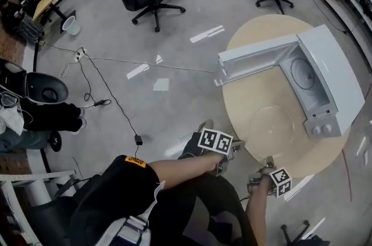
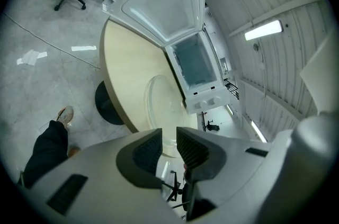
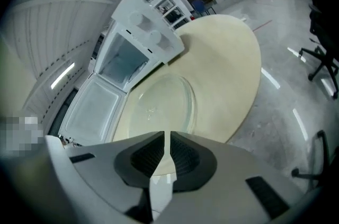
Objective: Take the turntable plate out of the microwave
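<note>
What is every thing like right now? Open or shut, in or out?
Door, swung wide open.
Plate, out of the microwave, lying flat on the table.
Left tool, open, nothing in it.
Right tool, jaws only a slit apart, nothing in it.

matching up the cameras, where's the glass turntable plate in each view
Head view: the glass turntable plate lies right of centre on the round table, in front of the microwave.
Left gripper view: plate at centre, just above the jaws.
Right gripper view: plate at centre-left, above the jaws.
Shared landmark: the open white microwave beside it.
</note>
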The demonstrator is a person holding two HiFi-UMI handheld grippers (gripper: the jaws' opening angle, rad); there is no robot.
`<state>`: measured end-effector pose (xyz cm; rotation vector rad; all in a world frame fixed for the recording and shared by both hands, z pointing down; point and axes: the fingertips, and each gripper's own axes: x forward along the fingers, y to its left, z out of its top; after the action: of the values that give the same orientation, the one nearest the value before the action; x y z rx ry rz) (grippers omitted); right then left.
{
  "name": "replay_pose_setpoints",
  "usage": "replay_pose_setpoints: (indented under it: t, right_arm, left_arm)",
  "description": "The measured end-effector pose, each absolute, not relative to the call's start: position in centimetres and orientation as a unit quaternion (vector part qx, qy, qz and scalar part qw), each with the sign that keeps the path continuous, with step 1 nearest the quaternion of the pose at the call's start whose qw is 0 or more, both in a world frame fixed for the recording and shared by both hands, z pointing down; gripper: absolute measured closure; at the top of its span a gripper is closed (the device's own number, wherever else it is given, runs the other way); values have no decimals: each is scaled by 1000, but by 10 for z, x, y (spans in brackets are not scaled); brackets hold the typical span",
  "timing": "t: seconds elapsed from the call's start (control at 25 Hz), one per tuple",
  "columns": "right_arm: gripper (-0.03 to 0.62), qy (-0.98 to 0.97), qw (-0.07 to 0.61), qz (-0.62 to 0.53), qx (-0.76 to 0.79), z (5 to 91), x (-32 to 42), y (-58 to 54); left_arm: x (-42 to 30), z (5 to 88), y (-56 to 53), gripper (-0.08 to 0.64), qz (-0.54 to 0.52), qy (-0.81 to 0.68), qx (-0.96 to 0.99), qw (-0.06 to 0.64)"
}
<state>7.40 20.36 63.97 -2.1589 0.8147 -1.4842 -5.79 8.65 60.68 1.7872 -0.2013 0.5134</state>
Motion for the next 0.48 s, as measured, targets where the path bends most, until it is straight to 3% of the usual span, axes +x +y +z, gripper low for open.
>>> replay_pose_setpoints:
  t: [0.48]
  right_arm:
    - [550, 475, 48, -321, -818, 531, 35, 170]
  left_arm:
    - [-84, 537, 70, 463, 154, -98, 845, 503]
